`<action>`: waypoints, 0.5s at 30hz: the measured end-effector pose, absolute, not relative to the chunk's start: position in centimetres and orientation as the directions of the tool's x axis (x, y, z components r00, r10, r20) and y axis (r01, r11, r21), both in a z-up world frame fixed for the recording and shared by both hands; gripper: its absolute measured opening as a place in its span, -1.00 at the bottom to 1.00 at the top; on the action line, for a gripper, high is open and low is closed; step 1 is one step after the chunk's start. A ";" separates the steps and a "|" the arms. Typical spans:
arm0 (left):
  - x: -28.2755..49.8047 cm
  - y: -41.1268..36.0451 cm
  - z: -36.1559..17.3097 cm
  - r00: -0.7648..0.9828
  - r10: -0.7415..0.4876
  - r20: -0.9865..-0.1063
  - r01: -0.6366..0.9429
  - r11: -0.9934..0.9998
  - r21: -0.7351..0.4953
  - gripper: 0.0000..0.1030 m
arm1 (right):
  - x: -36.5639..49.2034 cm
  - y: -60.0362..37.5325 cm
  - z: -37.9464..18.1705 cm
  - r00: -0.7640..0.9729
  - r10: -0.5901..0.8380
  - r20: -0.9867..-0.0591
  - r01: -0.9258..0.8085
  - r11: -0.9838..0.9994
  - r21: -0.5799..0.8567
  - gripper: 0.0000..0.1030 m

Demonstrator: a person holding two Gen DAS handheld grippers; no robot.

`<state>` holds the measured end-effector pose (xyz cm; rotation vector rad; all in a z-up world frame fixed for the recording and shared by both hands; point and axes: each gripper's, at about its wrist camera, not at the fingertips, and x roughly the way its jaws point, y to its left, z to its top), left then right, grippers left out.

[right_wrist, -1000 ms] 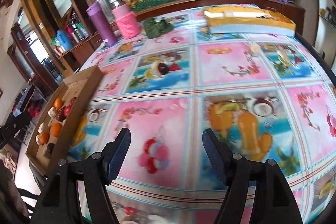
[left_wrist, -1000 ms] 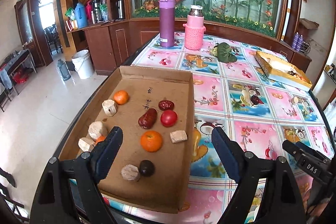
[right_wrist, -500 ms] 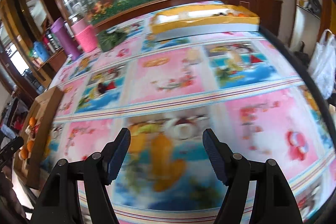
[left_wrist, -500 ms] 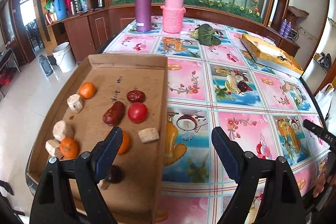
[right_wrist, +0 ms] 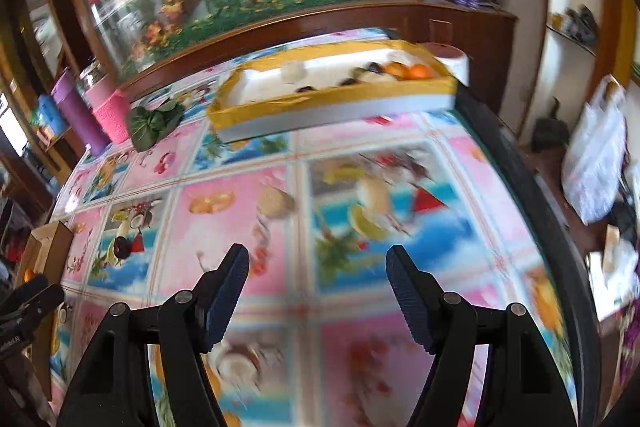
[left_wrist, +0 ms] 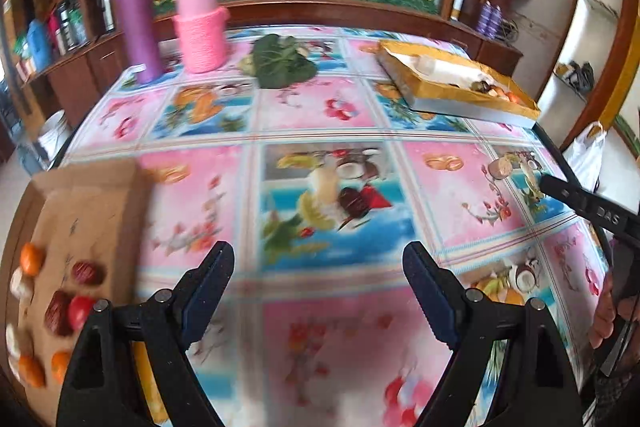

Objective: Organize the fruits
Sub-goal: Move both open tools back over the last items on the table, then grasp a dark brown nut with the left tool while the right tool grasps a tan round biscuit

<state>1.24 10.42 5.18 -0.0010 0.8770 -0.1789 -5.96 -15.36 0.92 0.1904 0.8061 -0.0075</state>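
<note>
A brown cardboard tray lies at the table's left edge and holds oranges, dark red dates, a red tomato and pale chunks. My left gripper hangs open and empty over the tablecloth, to the right of that tray. A yellow box at the far right holds oranges and several other pieces. My right gripper is open and empty, well short of the box. A loose beige piece lies on the cloth ahead of it, also seen as the beige piece in the left wrist view.
A purple flask, a pink knitted jar and a green leafy bundle stand at the back. The table's right edge drops off beside a white plastic bag. A paper roll sits behind the box.
My left gripper has swung right, off the cardboard tray and out over the cloth. My right gripper has moved right and toward the yellow box. Both stay open and empty.
</note>
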 end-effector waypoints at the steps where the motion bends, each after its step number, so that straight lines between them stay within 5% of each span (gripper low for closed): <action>1: 2.2 9.7 4.8 0.608 -0.181 -0.773 0.178 0.980 -0.089 0.66 | -4.7 -14.5 0.7 0.691 0.071 -0.719 0.059 0.986 0.155 0.43; 4: 4.6 8.4 3.6 0.572 -0.231 -0.787 0.204 0.969 -0.136 0.61 | -1.9 -12.6 -0.3 0.684 0.058 -0.727 0.018 0.995 0.096 0.25; 7: 6.4 7.8 2.3 0.533 -0.267 -0.803 0.217 0.960 -0.175 0.17 | -0.5 -11.8 -1.4 0.674 0.040 -0.737 0.001 0.998 0.055 0.15; 13: 7.4 6.6 1.7 0.565 -0.242 -0.789 0.237 0.963 -0.126 0.01 | 0.4 -12.0 -2.9 0.660 0.078 -0.747 -0.022 0.996 0.084 0.13; 14: 7.4 6.6 1.7 0.572 -0.233 -0.786 0.233 0.965 -0.117 -0.21 | 0.5 -12.0 -3.0 0.658 0.081 -0.749 -0.025 0.996 0.086 0.11; 15: 7.4 6.5 1.6 0.586 -0.213 -0.782 0.224 0.970 -0.096 -0.45 | 0.5 -12.0 -2.8 0.662 0.084 -0.744 -0.029 0.996 0.087 -0.13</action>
